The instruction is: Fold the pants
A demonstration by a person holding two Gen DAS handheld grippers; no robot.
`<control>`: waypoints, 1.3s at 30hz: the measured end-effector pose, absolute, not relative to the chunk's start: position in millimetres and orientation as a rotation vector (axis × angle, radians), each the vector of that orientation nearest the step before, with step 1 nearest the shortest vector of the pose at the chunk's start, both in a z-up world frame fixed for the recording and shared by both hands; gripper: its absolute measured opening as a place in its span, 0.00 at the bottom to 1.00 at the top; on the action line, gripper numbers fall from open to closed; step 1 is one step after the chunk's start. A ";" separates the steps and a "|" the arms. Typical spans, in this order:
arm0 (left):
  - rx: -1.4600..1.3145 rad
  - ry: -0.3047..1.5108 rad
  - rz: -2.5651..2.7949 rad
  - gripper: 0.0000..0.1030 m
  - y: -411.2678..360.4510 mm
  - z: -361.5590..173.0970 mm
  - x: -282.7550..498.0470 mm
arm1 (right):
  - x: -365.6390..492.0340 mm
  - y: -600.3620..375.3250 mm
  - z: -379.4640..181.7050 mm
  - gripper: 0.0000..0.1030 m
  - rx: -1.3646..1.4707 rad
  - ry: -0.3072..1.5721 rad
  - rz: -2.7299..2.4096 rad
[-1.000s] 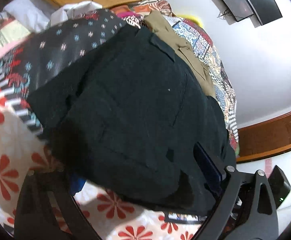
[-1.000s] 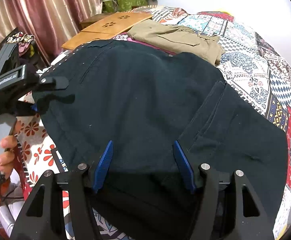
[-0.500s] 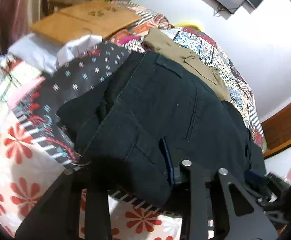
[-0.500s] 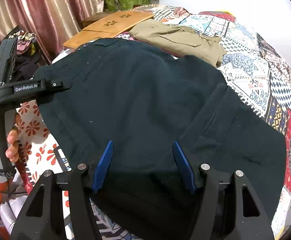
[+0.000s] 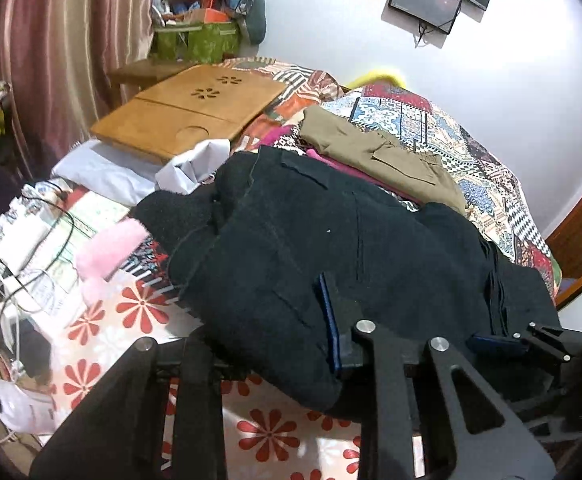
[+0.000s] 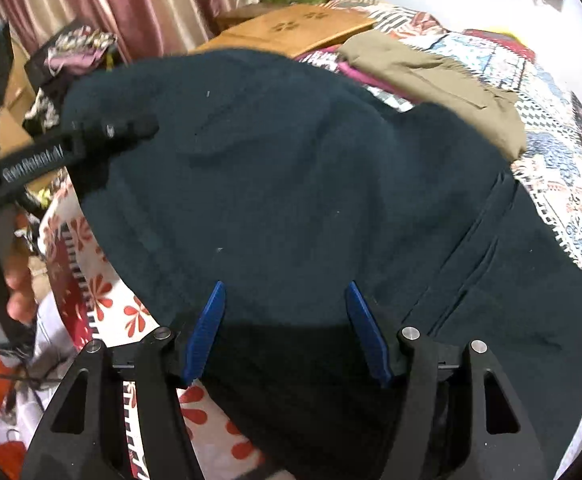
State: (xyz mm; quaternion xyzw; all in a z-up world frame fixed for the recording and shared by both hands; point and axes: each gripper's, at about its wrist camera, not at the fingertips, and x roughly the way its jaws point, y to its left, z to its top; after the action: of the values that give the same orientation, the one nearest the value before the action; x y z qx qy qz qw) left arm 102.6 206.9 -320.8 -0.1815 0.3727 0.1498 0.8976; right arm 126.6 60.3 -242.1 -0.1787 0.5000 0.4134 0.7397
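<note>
The dark navy pants lie folded over in a thick pile on the bed. In the left wrist view my left gripper has the cloth draped between its fingers; one blue pad shows, the other is hidden under the fabric. The right gripper shows at the pants' right edge. In the right wrist view the pants fill the middle. My right gripper has its blue pads spread wide with dark cloth between them. The left gripper holds the pants' far left corner.
A folded khaki garment lies behind the pants on the patchwork quilt. A wooden lap tray sits at the back left. White cloth, cables and a pink item lie at left. Flowered sheet in front.
The left gripper has lifted its edge of the pants up and over toward the right, bunching the left side into a fold. The right gripper has stayed in place, open.
</note>
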 end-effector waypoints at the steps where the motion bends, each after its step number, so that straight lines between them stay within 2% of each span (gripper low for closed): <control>1: -0.368 0.768 0.309 0.25 206.2 -319.2 102.3 | 125.6 60.7 -240.4 0.58 -0.399 1.091 0.905; 5: -0.362 0.745 0.289 0.25 204.9 -306.7 105.1 | 129.7 46.5 -221.8 0.57 -0.309 1.095 0.925; 12: -0.324 0.672 0.230 0.25 184.4 -269.8 112.0 | 144.8 -8.5 -187.7 0.57 -0.208 0.981 0.803; 17: -0.287 0.624 0.160 0.24 156.5 -242.2 124.5 | 158.2 -53.8 -199.3 0.57 -0.166 1.013 0.679; 22: -0.247 0.605 0.104 0.23 129.5 -221.0 139.3 | 145.3 -62.5 -237.8 0.57 -0.252 1.056 0.652; 24: -0.231 0.602 0.082 0.22 118.3 -213.7 144.4 | 147.4 -63.6 -237.0 0.57 -0.224 1.054 0.659; 32: -0.116 0.587 -0.036 0.20 49.7 -186.5 174.7 | 148.7 -98.4 -208.7 0.57 -0.060 1.002 0.678; 39: -0.049 0.629 -0.228 0.19 -39.2 -192.2 205.9 | 145.5 -170.3 -193.0 0.57 -0.014 0.938 0.520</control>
State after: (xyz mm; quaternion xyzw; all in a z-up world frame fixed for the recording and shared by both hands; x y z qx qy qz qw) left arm 205.9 -39.2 -192.2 -0.0239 0.3085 -0.1119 0.9443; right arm 145.5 -170.3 -193.0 -0.0065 0.4468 0.2477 0.8596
